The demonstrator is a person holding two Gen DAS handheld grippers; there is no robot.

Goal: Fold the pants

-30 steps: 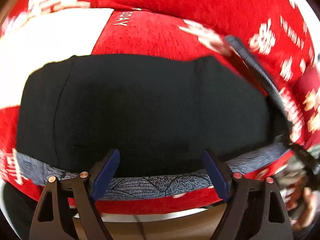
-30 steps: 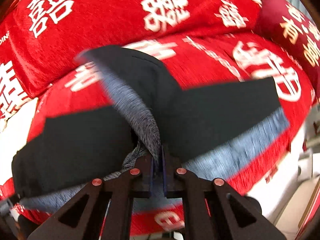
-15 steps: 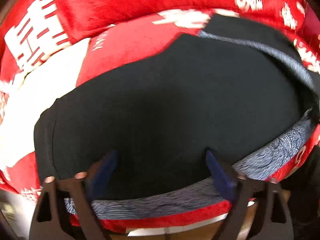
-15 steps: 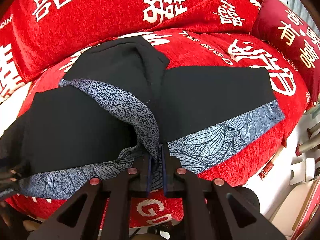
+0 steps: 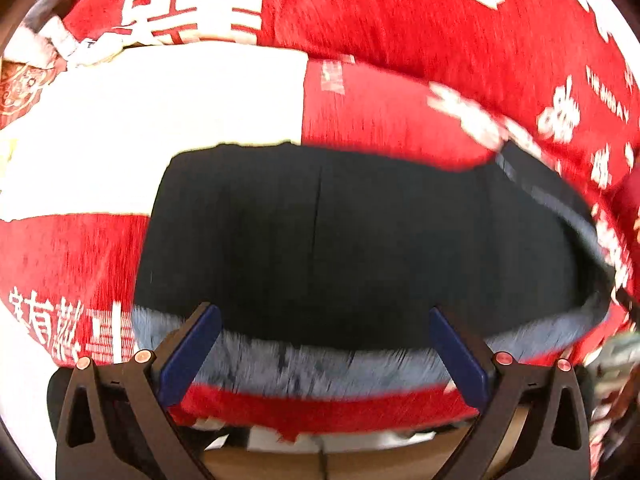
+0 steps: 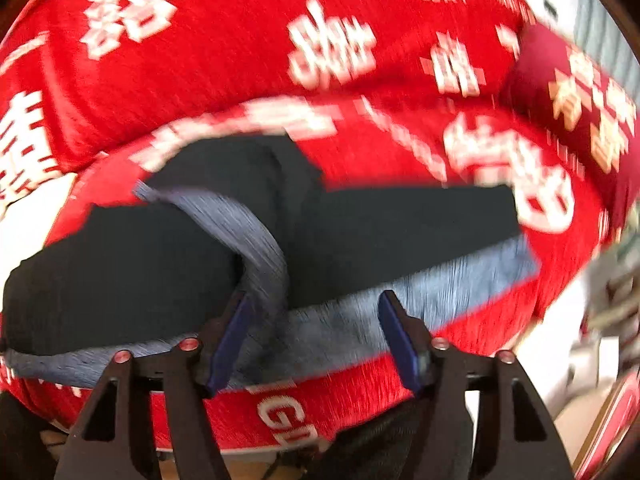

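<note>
pants (image 6: 168,276) lie spread on the red cushion (image 6: 240,52), black cloth with a grey patterned band (image 6: 440,288) along the near edge; in the right view a folded flap with its own grey strip arches up and over toward the far left.

right gripper (image 6: 316,336) has just been opening; its jaws stand apart, and the grey flap edge runs down between them, close against the left pad, with no pinch on it that i can see. left gripper (image 5: 324,356) has been opening too and is spread wide above the band, nothing between its pads but the cloth lying below.

risk first: the freed flap is not pressed flat, so it may slump back or twist, leaving a crooked fold. the cause would be the soft, rounded cushion and the loose arch in the cloth. the left pad of the right gripper could also drag the flap along if it pulls away sideways. both views are blurred, so the exact lie of the fold is hard to judge.

room: the near band sits close to the cushion's front edge, with a drop just beyond, so a tug toward the near side could slide the pants off. far side is blocked by the upright red backrest. left has a white patch (image 5: 160,112) of open surface; on the right a dark red pillow (image 6: 580,92) crowds the far corner.
</note>
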